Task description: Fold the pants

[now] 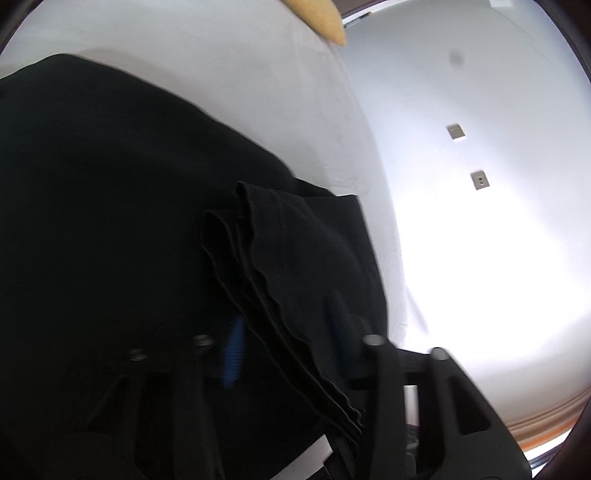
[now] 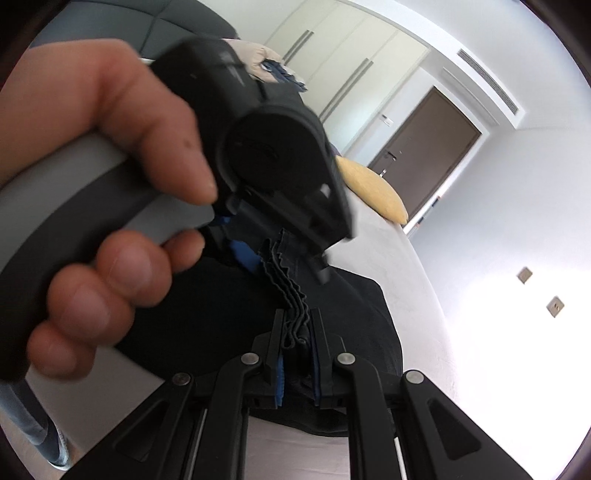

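Observation:
The black pants (image 1: 110, 184) lie spread over a white bed (image 1: 258, 92). Their layered edge (image 1: 258, 258) runs back between the fingers of my left gripper (image 1: 288, 314), whose blue pad (image 1: 232, 350) sits against the stack; the jaws look shut on it. In the right wrist view a person's hand (image 2: 110, 155) holds the left gripper (image 2: 280, 262) just ahead of my right one. My right gripper (image 2: 297, 317) is shut on the same pleated edge (image 2: 291, 295), which stretches between the two grippers above the rest of the pants (image 2: 351, 314).
A yellow pillow (image 2: 373, 188) lies at the bed's far end, also seen as a yellow pillow (image 1: 321, 18) at the top of the left wrist view. A heap of clothes (image 2: 266, 62), white wardrobes (image 2: 351, 55) and a brown door (image 2: 424, 147) stand beyond. The bed's edge (image 2: 424, 277) runs to the right.

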A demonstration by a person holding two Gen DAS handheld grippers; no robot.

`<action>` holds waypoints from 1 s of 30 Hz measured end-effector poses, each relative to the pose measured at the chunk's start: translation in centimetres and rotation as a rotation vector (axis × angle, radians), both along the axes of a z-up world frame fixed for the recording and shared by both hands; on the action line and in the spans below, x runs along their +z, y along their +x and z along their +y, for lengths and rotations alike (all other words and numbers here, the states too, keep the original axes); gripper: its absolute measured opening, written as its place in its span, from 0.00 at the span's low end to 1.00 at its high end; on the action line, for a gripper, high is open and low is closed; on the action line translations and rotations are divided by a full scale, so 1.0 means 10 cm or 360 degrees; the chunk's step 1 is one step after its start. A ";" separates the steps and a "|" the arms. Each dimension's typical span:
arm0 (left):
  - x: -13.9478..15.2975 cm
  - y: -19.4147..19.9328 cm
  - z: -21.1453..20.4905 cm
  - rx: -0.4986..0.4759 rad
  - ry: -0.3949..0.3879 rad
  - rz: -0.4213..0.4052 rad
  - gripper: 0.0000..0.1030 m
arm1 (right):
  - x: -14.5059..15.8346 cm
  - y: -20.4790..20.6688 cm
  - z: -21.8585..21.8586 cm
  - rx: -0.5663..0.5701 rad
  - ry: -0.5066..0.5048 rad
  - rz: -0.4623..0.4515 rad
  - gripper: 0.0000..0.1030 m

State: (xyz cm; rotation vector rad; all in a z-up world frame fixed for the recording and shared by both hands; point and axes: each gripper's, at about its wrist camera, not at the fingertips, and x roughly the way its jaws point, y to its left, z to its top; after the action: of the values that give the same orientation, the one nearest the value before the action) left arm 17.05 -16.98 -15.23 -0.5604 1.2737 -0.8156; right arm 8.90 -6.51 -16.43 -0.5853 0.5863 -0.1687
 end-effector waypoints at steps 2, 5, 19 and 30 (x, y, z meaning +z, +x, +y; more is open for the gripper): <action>-0.06 0.02 0.17 0.0015 0.0000 -0.0003 0.24 | -0.01 -0.02 0.09 0.0052 -0.0019 0.0002 0.11; -0.05 0.08 0.36 0.0026 0.0001 -0.0015 0.23 | -0.05 -0.08 0.24 0.0126 -0.0046 0.0005 0.11; 0.09 0.24 1.12 0.0059 0.0229 -0.0181 0.10 | -0.14 0.11 0.44 0.0431 0.0025 0.0091 0.11; 0.03 0.33 1.54 0.0040 0.0347 -0.0238 0.10 | -0.31 0.25 0.36 0.0533 0.0052 0.0205 0.11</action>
State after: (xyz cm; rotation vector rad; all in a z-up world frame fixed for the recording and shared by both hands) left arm 20.39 -1.56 -14.90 -0.3335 1.1970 -0.6744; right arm 11.36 -2.96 -19.49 -0.6569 0.6053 0.1953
